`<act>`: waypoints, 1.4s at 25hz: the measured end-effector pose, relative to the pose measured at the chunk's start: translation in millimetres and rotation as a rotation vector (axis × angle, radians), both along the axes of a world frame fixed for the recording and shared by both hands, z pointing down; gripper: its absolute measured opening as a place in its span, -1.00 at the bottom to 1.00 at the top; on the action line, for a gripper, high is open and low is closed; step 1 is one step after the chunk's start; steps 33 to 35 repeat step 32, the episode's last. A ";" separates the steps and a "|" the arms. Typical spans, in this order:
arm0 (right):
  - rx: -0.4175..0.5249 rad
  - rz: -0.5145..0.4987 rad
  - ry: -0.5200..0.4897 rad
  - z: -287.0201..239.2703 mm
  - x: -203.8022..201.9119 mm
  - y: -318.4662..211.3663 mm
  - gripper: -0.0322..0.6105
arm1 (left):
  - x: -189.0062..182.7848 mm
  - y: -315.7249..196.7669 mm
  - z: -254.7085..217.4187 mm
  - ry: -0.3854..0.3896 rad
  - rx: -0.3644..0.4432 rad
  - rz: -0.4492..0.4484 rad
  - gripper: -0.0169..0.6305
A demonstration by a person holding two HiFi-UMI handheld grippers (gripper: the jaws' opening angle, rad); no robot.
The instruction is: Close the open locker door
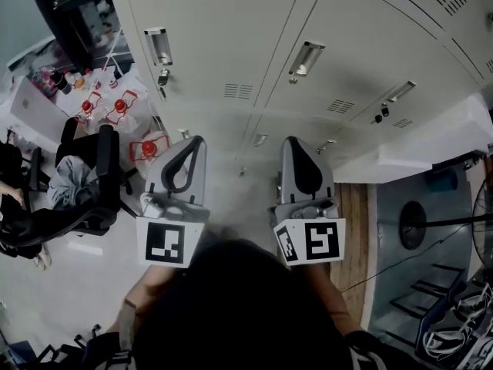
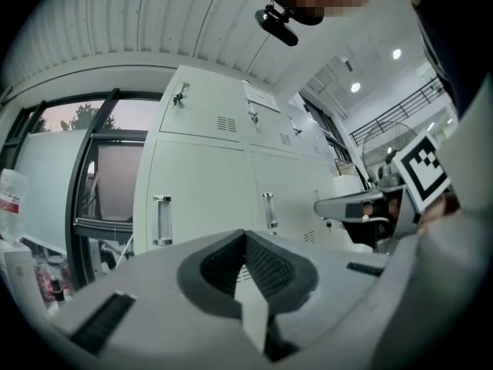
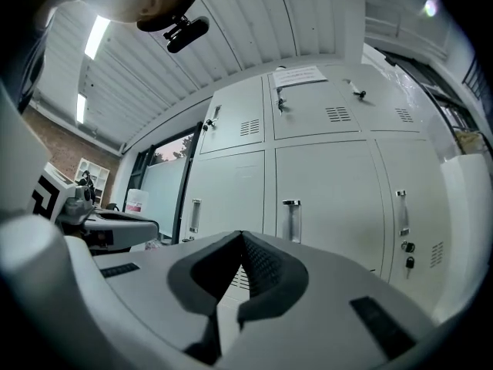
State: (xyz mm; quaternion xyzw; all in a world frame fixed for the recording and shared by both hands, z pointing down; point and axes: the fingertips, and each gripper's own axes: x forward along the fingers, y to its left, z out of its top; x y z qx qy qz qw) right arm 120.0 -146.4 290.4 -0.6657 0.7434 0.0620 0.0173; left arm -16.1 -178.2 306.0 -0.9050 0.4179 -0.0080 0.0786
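A wall of pale grey lockers (image 1: 231, 21) fills the top of the head view, and the doors straight ahead are shut, with metal handles (image 1: 306, 57). At the right a white locker door (image 1: 431, 139) stands out from the row, open; its panel shows at the right edge of the right gripper view (image 3: 467, 206). My left gripper (image 1: 194, 146) and right gripper (image 1: 295, 146) are held side by side, level, pointing at the lockers and short of them. Both are shut with nothing between the jaws (image 2: 245, 234) (image 3: 241, 234).
A black office chair (image 1: 92, 179) with clothes on it stands at the left. Behind it is a table with red-labelled bottles (image 1: 115, 106). A floor fan (image 1: 416, 226) and cables lie at the right, beside a strip of wooden floor (image 1: 356, 214).
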 end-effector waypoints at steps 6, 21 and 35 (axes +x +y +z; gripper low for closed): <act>0.013 -0.030 -0.004 11.7 10.3 18.7 -0.85 | 20.2 27.6 10.3 -0.029 0.006 0.000 -0.95; 0.061 -0.002 -0.021 6.7 28.5 41.5 -0.85 | 40.9 43.0 3.6 -0.043 0.029 0.002 -0.95; 0.057 -0.033 -0.022 11.8 19.0 43.1 -0.85 | 34.8 48.3 3.9 -0.040 0.041 -0.025 -0.95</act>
